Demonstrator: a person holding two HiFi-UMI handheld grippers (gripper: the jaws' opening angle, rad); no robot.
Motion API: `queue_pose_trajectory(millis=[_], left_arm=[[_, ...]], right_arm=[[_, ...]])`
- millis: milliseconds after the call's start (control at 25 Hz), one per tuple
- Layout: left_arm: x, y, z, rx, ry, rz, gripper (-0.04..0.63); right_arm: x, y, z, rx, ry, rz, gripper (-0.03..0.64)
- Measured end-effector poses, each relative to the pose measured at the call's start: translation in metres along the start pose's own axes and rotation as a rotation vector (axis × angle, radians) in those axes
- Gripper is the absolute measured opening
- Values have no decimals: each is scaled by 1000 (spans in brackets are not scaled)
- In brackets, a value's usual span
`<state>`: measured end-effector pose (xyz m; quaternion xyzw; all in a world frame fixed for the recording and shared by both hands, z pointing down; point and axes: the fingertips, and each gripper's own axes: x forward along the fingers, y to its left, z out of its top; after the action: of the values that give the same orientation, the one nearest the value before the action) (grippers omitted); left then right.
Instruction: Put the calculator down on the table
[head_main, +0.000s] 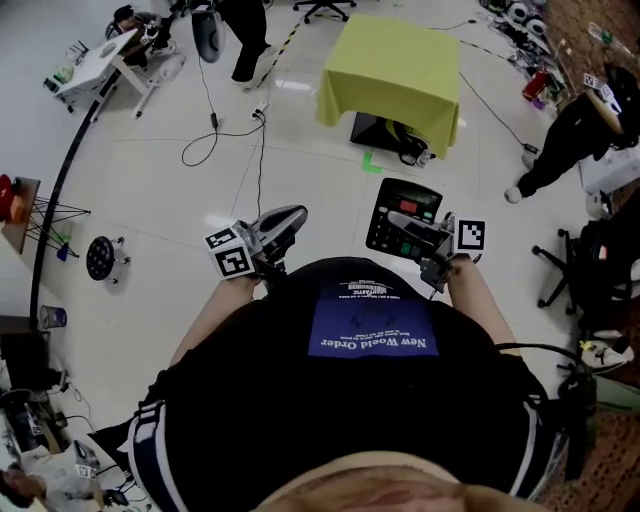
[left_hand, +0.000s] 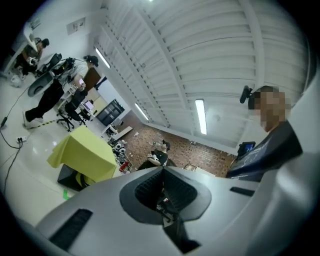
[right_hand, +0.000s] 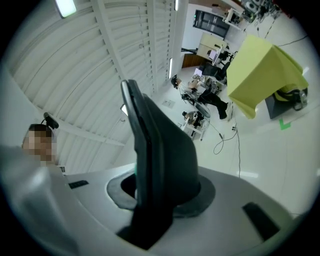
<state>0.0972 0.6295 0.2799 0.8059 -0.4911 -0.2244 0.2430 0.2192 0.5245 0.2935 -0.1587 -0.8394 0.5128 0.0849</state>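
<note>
I hold the calculator (head_main: 412, 194) pinched in the right gripper (head_main: 402, 222) — the yellow-draped table (head_main: 395, 65) well ahead, left gripper (head_main: 295, 213) pressed together, empty.

The right tool (head_main: 408, 230) covers the near part of the calculator (head_main: 405, 195) it grips, whose keys are too small to read and whose base is buried between the jaws.

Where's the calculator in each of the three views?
Head view: calculator, right of centre, held in the right gripper.
Left gripper view: not in it.
Right gripper view: calculator edge-on at centre, between the jaws.
Shared landmark: the yellow-covered table, in all three.
</note>
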Motion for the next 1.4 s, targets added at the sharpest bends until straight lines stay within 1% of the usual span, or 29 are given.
queue_pose_trajectory(millis=[120,200,280,440,520,640,720,800,880,1000,1080,1200,1280,1400], left_arm=[[21,4,-1,16,59,-7,8],[27,19,6,10,71,-3,6],[36,36,10,-4,74,-13,6],[69,69,6,-23,91,-79,6],[87,89,15,-34,94,-127,6],[103,132,51,-31,110,-188,8],[102,164,81,-10,132,-211,8],[99,192,112,14,146,-229,6],[98,217,137,22,155,-242,6],[98,253,160,20,170,-251,6],[104,273,171,12,163,-256,6],[118,292,176,-7,144,-261,6],[129,304,175,-21,145,-242,8],[152,324,180,-31,148,-192,6]], right_arm=[[-9,-10,17,13,-36,15,108],[-7,-18,26,19,-57,18,109],[-5,-32,36,30,-72,4,107],[-10,-62,54,21,-94,-38,107],[-10,-73,73,11,-119,-70,109],[10,-87,116,-24,-174,-111,107],[36,-94,141,-14,-218,-117,108],[60,-102,163,-7,-240,-139,109],[79,-112,185,-13,-255,-165,109],[106,-122,208,-20,-266,-172,108],[117,-131,218,-15,-259,-181,109],[121,-149,234,12,-247,-191,109],[118,-163,250,24,-235,-189,109],[113,-186,284,41,-208,-174,109]])
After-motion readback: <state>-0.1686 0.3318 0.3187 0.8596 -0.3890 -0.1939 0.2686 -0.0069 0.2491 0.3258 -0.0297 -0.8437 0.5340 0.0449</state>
